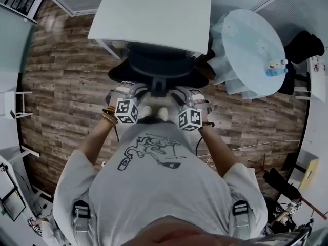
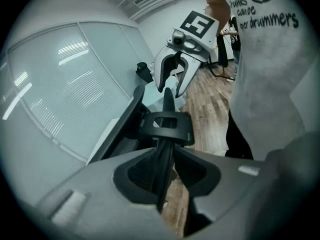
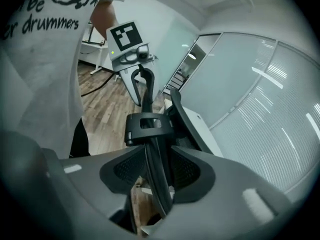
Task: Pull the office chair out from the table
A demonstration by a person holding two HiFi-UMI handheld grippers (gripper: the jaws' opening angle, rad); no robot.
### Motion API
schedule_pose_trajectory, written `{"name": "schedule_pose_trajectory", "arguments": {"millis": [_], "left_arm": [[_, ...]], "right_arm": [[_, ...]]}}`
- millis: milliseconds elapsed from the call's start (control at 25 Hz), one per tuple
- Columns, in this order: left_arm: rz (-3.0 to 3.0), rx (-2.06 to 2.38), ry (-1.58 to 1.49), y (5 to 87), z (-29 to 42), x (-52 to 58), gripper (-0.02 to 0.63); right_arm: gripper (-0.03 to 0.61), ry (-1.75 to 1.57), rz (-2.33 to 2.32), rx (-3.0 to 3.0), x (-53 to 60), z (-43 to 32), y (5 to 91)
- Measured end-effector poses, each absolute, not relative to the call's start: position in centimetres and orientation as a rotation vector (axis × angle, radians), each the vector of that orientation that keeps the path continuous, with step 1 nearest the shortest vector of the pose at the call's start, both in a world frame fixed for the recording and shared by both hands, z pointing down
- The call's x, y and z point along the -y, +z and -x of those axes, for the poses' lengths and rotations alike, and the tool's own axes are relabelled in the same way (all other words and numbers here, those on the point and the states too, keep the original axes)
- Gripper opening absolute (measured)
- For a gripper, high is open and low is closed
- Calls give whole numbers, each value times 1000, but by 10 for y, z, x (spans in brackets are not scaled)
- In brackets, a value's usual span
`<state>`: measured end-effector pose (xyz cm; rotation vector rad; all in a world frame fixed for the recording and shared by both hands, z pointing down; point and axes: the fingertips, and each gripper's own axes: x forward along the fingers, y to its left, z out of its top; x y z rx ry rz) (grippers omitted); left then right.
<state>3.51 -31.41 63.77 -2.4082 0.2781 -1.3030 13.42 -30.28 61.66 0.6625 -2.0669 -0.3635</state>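
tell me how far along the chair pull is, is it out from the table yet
Done: both grippers are at the backrest. The left gripper and the right gripper each straddle its thin dark edge, jaws apart, not clamped.
In hand: getting a grip on that edge.
Left: the office chair stands pushed in against the white table, so closing the jaws and the whole pull remain.

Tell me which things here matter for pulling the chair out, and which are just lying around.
In the job: office chair, tucked under the white table; left gripper and right gripper, fingers open around its back rim.
Lying about: round table, bottles on it.
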Motion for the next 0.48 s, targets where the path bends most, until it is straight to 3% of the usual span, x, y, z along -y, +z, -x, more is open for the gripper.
{"name": "schedule_pose_trajectory", "arguments": {"millis": [480], "left_arm": [[2260, -166, -1530, 697, -24, 342, 183]], "right_arm": [[209, -356, -509, 1840, 324, -145, 692]]}}
